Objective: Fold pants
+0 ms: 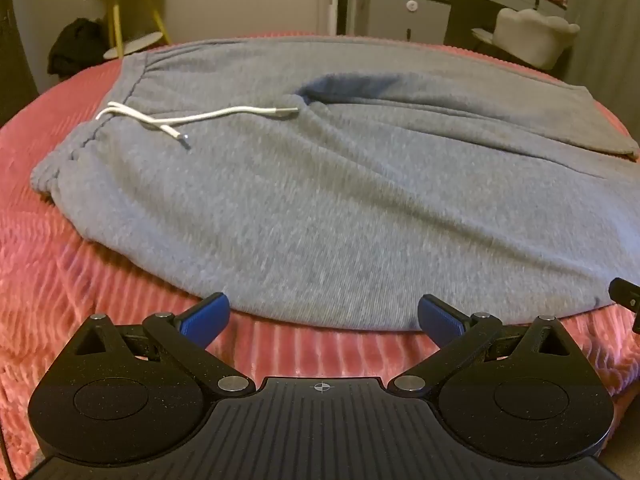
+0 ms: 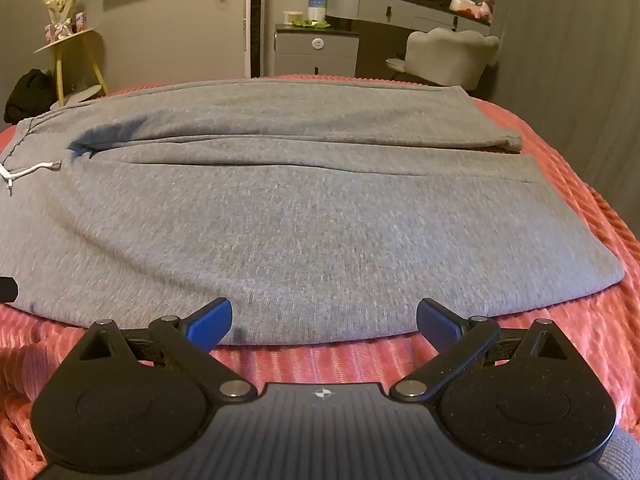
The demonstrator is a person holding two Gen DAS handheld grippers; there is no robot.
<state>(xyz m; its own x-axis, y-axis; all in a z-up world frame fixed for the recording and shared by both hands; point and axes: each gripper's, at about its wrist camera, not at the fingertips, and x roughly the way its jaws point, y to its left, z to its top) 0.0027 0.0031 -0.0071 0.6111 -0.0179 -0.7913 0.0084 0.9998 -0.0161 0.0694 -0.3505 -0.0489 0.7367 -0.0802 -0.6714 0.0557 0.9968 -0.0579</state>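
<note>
pants [image 1: 320,184]: 1 | drawstring ends [image 1: 184,136]: 2 | blanket [image 1: 72,280]: 1 | chair [image 2: 448,56]: 1 | side table [image 1: 128,12]: 1

Twin handheld claws: the left claw [image 1: 323,318] and right claw [image 2: 324,320] each pair blue ribbed finger pads [image 1: 206,316] with black speckled plastic linkage arms, silver pivot screws and round hubs, behind them a ridged dark body bearing a small white crosshair mark.

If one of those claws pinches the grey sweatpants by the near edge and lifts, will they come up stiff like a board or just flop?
Probably flop: the grey sweatpants lie in soft wrinkles on the pink blanket, so they look limp. The knit seems thick, so likely rather heavy and unlikely to slip. The white drawstring lies loose and would probably dangle.
</note>
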